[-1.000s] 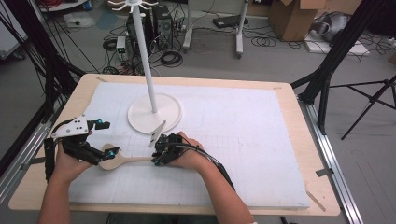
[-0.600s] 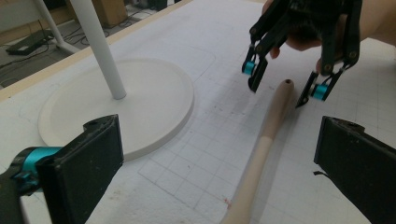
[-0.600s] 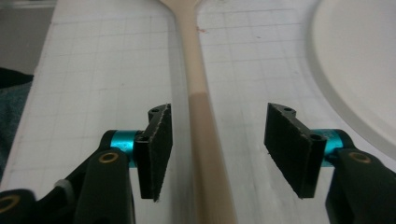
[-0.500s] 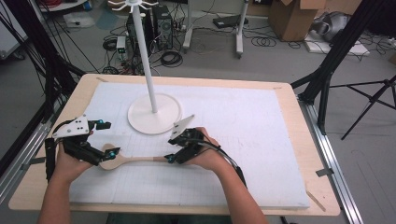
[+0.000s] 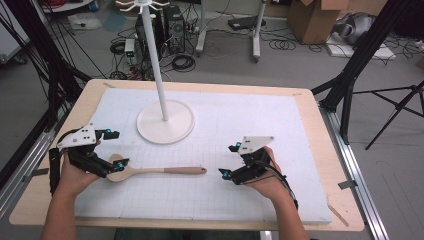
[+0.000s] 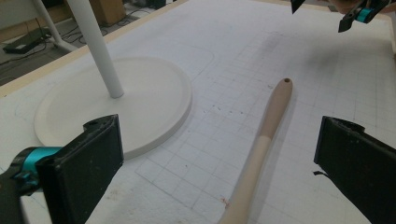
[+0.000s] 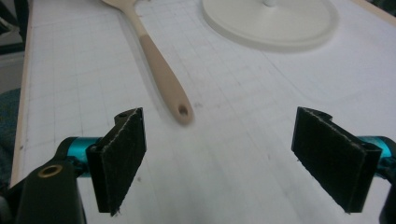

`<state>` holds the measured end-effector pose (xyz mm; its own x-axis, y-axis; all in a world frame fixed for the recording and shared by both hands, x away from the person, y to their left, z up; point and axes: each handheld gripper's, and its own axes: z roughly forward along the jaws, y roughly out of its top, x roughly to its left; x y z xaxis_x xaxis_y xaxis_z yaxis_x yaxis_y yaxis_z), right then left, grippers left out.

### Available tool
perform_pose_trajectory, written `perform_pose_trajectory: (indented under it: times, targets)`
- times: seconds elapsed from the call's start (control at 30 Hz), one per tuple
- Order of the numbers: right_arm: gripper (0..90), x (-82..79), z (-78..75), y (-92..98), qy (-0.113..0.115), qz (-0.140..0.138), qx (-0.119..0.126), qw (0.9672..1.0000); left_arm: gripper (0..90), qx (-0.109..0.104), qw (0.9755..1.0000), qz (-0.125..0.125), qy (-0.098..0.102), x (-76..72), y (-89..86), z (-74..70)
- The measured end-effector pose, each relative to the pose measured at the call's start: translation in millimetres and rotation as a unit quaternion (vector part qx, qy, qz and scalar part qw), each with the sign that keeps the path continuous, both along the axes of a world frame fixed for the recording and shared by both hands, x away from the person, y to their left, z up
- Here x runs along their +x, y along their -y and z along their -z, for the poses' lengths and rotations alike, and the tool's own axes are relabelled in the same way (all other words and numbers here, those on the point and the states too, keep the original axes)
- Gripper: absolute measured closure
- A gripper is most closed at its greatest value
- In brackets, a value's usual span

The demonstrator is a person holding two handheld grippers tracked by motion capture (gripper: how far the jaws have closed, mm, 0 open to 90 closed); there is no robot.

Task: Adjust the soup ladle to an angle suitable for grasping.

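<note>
Wooden spoon [image 5: 150, 172] lies flat on the white gridded mat [image 5: 260, 130], just in front of the white stand's round base [image 5: 165, 121]. My left gripper [image 5: 107, 167] straddles its bowl end, jaws wide, not pressing. My right gripper [image 5: 226, 161] sits off the handle tip, jaws just opened, nothing between them.
</note>
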<state>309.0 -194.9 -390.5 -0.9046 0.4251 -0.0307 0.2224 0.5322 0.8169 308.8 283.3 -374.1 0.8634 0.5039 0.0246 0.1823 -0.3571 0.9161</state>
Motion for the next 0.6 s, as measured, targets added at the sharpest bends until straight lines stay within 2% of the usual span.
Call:
perform_pose_trajectory:
  times: [0.17,0.33,0.37,0.4,0.5,0.6]
  targets:
    - [11.2,-11.8,4.5,26.6,0.009,0.031,0.013,0.9994,1.7,0.005,1.0000,-0.002,-0.004,0.6,1.0,-0.1]
    - [9.9,-16.3,3.1,38.9,0.015,0.048,0.028,0.9983,1.7,0.004,1.0000,0.001,-0.004,0.5,3.1,0.2]
    - [9.8,-18.2,2.2,44.5,0.023,0.055,0.038,0.9975,1.7,0.004,1.0000,0.002,-0.002,0.5,3.1,-0.2]
    - [9.8,-18.2,2.2,44.5,0.023,0.055,0.038,0.9975,1.7,0.003,1.0000,0.002,-0.001,0.0,3.2,-1.2]
    - [6.5,-20.4,-0.3,58.4,0.027,0.072,0.070,0.9946,1.7,0.000,1.0000,0.007,0.002,-0.5,3.3,-2.8]
    - [2.2,-20.5,-0.8,64.6,0.025,0.083,0.083,0.9928,1.7,0.000,0.9999,0.010,0.002,-0.9,4.3,-3.0]
